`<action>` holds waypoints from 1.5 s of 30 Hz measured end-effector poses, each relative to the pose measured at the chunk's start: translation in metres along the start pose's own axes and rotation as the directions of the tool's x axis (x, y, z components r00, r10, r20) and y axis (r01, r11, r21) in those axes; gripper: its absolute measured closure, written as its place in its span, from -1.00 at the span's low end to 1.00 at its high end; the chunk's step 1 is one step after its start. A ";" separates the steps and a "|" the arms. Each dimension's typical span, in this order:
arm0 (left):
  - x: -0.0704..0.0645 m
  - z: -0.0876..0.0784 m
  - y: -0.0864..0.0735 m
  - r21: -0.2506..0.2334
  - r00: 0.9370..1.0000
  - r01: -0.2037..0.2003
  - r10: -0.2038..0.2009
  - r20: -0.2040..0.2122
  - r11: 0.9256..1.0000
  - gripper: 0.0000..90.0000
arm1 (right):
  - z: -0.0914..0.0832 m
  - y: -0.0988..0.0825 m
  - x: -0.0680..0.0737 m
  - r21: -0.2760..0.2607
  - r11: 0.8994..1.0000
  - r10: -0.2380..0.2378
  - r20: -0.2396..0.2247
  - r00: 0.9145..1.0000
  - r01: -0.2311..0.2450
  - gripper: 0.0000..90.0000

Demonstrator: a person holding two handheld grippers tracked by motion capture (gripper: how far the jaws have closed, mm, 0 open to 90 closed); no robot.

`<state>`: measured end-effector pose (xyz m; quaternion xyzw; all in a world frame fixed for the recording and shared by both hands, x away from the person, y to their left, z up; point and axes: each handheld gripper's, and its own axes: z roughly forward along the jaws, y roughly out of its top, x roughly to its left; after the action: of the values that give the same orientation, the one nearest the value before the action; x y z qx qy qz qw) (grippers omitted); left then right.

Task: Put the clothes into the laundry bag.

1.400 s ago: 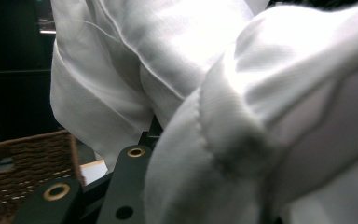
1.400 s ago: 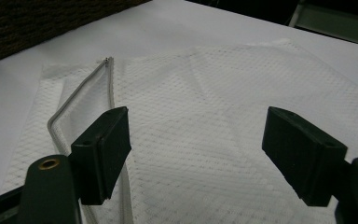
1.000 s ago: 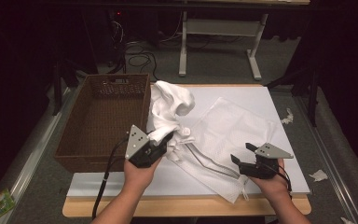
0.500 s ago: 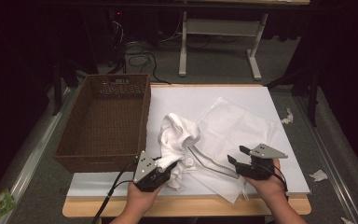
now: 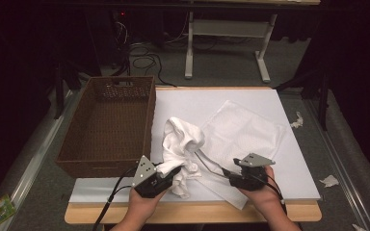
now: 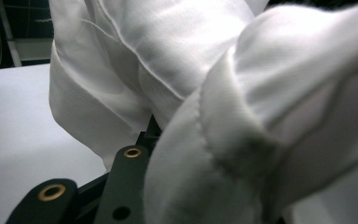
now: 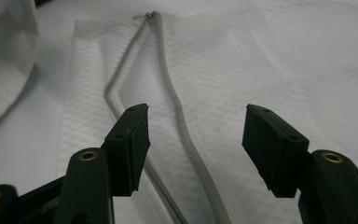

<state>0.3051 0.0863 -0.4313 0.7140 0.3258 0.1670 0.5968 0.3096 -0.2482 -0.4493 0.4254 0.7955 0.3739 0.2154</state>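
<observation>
Left gripper [image 5: 169,174], lower centre-left of the high view, clamped on a bunched white cloth [image 5: 180,149]; in the left gripper view, folds of the cloth [image 6: 223,93] draped over the dark fingers [image 6: 126,182] and hiding their tips, so the grip judged from the fabric rising straight out of them rather than seen outright. Held at one edge, probably to lift the crumpled mass off the flat piece beneath and bring it toward the near edge of the surface [image 5: 270,96] for spreading or folding.

Right gripper [image 5: 232,174], lower centre-right of the high view, fingers spread wide apart with nothing between them. In the right gripper view, hovering low over a flat, textured white sheet [image 7: 284,60], a thin grey cord [image 7: 168,93] running between the fingers [image 7: 130,140] away toward the top of the frame. Likely poised to pin or pinch the sheet's near corner while the other side pulls.

Bunched cloth lying at the centre-bottom of the high view, just right of the brown wicker basket [image 5: 106,125] and overlapping the sheet's left edge. Long axis running from the gripped end at lower centre up toward the frame's centre, heaped top leaning slightly left. Flat sheet [image 5: 243,132] lying diamond-wise, long axis from lower centre to upper right.
</observation>
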 end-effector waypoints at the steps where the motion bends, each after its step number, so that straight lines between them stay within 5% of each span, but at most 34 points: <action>1: 0.000 -0.001 0.002 -0.012 1.000 0.000 0.000 0.002 1.000 0.42 | -0.006 -0.008 -0.007 0.017 1.000 0.023 0.013 1.000 -0.023 -0.11; 7: -0.002 -0.004 0.004 -0.017 1.000 0.006 -0.006 0.011 1.000 0.42 | -0.012 -0.023 -0.019 0.083 0.996 0.033 0.036 0.999 -0.036 -0.12; 13: 0.001 -0.005 0.006 -0.027 1.000 0.008 -0.007 0.004 1.000 0.42 | -0.004 -0.026 -0.018 0.134 0.991 -0.025 0.045 0.999 0.019 0.06; 18: 0.004 -0.005 0.006 -0.027 1.000 0.020 -0.020 -0.003 0.999 0.42 | 0.000 -0.026 -0.022 0.129 0.991 -0.028 0.048 0.998 0.022 0.27; 25: 0.005 -0.007 0.007 -0.033 1.000 0.022 -0.022 -0.005 0.999 0.42 | -0.003 -0.017 -0.030 0.056 0.998 0.015 0.051 0.999 -0.017 0.44; 33: 0.004 -0.006 0.007 -0.032 1.000 0.016 -0.016 -0.004 0.999 0.42 | 0.016 -0.008 -0.026 0.087 0.996 -0.003 -0.013 1.000 0.004 0.65; 38: 0.005 -0.006 0.007 -0.033 1.000 0.011 -0.012 -0.008 0.999 0.42 | 0.024 -0.002 -0.024 0.090 0.996 -0.018 -0.005 1.000 0.018 0.68; 40: 0.006 -0.005 0.007 -0.032 1.000 0.017 -0.017 -0.010 0.999 0.42 | 0.026 0.002 -0.024 0.083 0.996 -0.039 0.030 0.999 0.036 0.69; 45: 0.007 -0.004 0.006 -0.025 1.000 0.017 -0.017 -0.012 1.000 0.42 | 0.032 0.010 -0.029 0.077 0.997 -0.022 0.007 1.000 0.021 0.90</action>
<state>0.3089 0.0936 -0.4257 0.7027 0.3334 0.1701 0.6051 0.3520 -0.2556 -0.4610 0.4263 0.8130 0.3388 0.2061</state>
